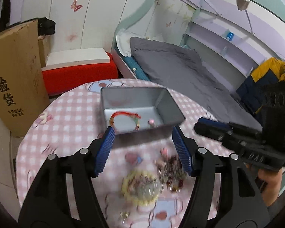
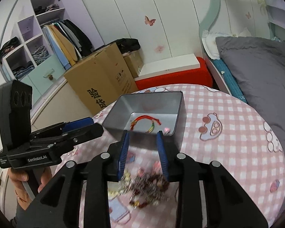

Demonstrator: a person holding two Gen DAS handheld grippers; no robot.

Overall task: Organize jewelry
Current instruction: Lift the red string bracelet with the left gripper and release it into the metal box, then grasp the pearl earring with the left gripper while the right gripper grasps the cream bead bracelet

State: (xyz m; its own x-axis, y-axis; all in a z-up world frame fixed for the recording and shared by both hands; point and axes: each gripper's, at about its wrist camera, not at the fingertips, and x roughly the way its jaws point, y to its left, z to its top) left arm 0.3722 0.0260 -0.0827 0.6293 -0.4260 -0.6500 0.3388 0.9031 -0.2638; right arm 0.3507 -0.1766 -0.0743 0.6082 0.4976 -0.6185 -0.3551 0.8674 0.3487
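A silver tin (image 1: 167, 104) (image 2: 119, 110) stands on the round table's pink checked cloth (image 1: 66, 114) (image 2: 228, 152). Inside it lie a red string bracelet (image 1: 123, 115) (image 2: 144, 118) and a small pink bead (image 1: 151, 122) (image 2: 166, 129). Nearer to me, a blurred heap of jewellery rests on the cloth: a yellow bead bracelet (image 1: 140, 190) and dark red beaded pieces (image 1: 171, 171) (image 2: 150, 186). My left gripper (image 1: 142, 133) hovers open above the heap, its jaws wide and empty. Just to its right, my right gripper (image 2: 143, 134) is also open with a narrower gap and nothing between its pads.
A tall cardboard box (image 1: 13, 87) (image 2: 100, 79) stands left of the table, with a red bench (image 1: 79, 74) (image 2: 172, 77) behind. A bed with a grey duvet (image 1: 180, 70) (image 2: 256, 66) runs along the right. A person's hand (image 2: 20, 178) holds the left gripper's handle.
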